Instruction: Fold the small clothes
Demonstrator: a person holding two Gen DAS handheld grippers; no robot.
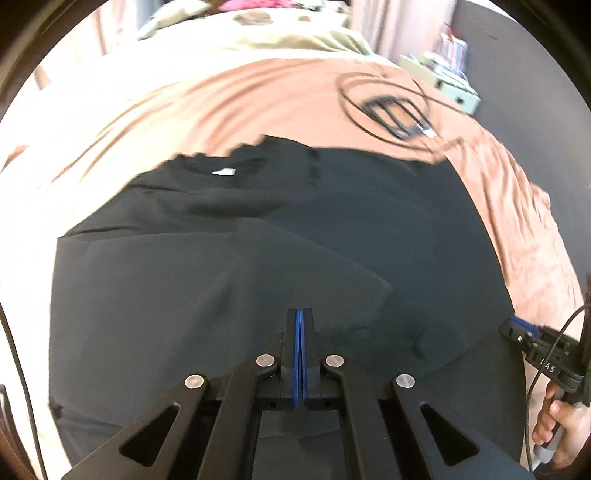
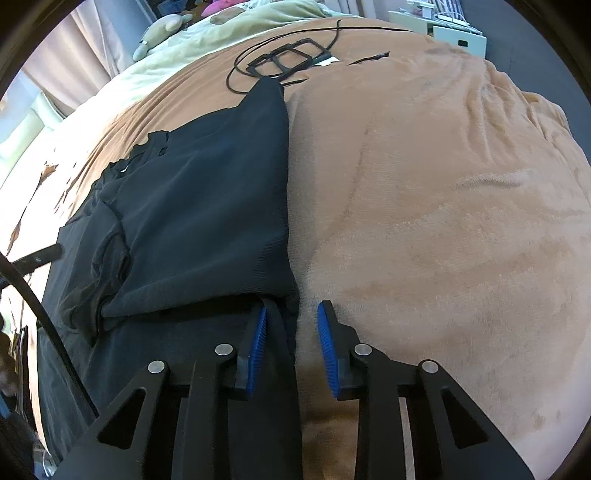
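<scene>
A black garment (image 1: 258, 258) lies partly folded on a tan fleece blanket (image 1: 184, 110), with a white label near its collar. My left gripper (image 1: 301, 314) hovers over the garment's near part, shut, blue pads pressed together with no cloth showing between them. My right gripper (image 1: 517, 328) rests at the garment's right edge. In the right wrist view the garment (image 2: 203, 203) fills the left half, and my right gripper (image 2: 291, 314) stands open astride its right hem; the cloth edge lies by the left pad, and a gap shows before the right pad.
A black cable loop and a flat black frame (image 2: 291, 59) lie on the blanket (image 2: 443, 221) beyond the garment. A green quilt (image 2: 221, 29) with a plush toy lies farther back, and a pale box (image 2: 458, 37) at the far right. A hand (image 1: 554, 417) holds the right gripper's handle.
</scene>
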